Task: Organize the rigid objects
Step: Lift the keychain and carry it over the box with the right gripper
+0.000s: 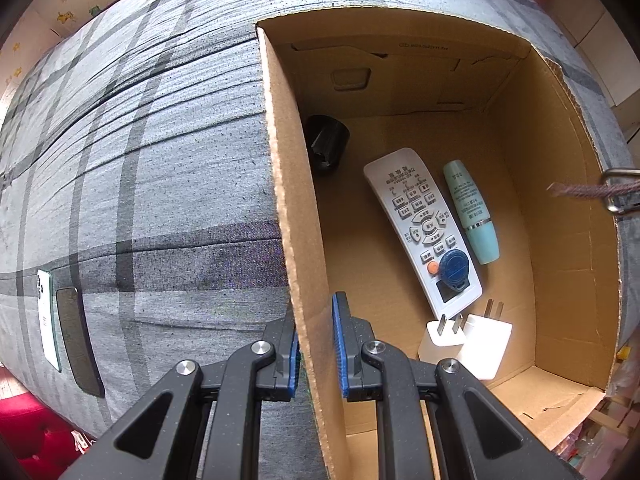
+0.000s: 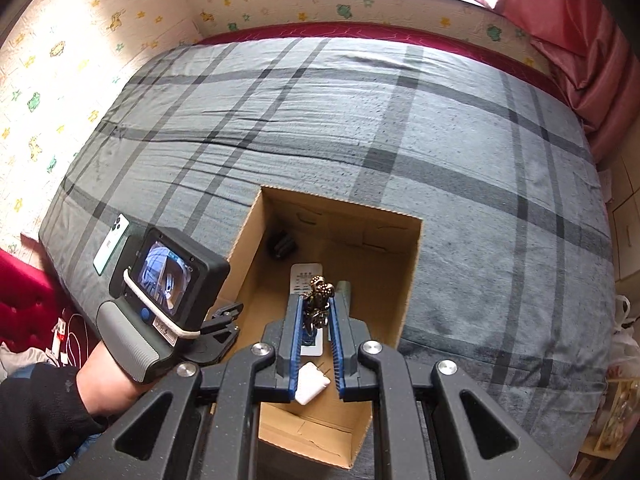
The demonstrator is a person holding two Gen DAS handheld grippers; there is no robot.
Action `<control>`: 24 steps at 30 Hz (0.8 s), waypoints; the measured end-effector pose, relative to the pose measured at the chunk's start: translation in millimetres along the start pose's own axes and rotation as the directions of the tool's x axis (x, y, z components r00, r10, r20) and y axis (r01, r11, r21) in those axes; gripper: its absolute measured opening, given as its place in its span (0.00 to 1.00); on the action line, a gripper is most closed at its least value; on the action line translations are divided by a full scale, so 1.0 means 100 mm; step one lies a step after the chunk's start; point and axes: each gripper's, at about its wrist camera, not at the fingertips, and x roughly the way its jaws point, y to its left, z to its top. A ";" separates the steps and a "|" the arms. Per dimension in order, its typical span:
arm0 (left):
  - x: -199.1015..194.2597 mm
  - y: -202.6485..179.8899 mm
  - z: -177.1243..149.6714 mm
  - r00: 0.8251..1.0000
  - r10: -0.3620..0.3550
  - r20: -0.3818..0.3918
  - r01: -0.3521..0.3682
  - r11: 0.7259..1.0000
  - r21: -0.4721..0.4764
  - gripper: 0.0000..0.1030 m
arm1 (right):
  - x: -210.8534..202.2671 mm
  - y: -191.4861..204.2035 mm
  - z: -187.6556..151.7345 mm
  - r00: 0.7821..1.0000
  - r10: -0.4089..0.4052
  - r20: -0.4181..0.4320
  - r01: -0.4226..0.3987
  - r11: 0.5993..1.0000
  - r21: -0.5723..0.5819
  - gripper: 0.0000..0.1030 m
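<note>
An open cardboard box [image 1: 568,216] [image 2: 404,280] sits on a grey plaid bed. Inside lie a white remote [image 1: 416,220] [image 2: 306,274] with a blue tag [image 1: 454,268] on it, a teal tube [image 1: 474,212], two white plug adapters [image 1: 464,340] [image 2: 310,384] and a black cylinder [image 1: 326,142] [image 2: 284,244]. My left gripper [image 1: 316,344] is shut on the box's left wall [image 1: 298,240]. My right gripper [image 2: 316,312] hovers above the box, shut on a metal keychain [image 2: 318,300]; the keychain's strap [image 1: 592,190] shows at the right edge of the left wrist view.
Two phones, one white [image 1: 48,320] [image 2: 112,242] and one dark [image 1: 78,340], lie on the bed left of the box. A patterned wall borders the bed at left and back. Pink curtains [image 2: 580,40] hang at right.
</note>
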 end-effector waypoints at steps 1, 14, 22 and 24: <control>0.00 0.00 0.00 1.000 -0.001 0.001 0.001 1.000 0.001 0.14 | 0.06 0.02 0.00 1.000 0.002 -0.009 -0.002 1.000 -0.005 0.12; 0.02 0.02 -0.02 1.000 -0.005 -0.001 0.005 1.000 0.008 0.14 | 0.76 0.15 -0.11 0.994 -0.002 -0.110 -0.003 0.999 -0.046 0.12; 0.02 0.04 -0.01 1.000 -0.012 -0.001 0.012 1.000 0.001 0.14 | 1.15 0.10 -0.23 0.987 -0.008 -0.160 0.002 0.999 -0.037 0.12; 0.02 0.04 -0.01 1.000 -0.014 -0.001 0.014 1.000 -0.001 0.14 | 1.23 0.10 -0.25 0.985 -0.014 -0.169 0.007 0.999 -0.042 0.12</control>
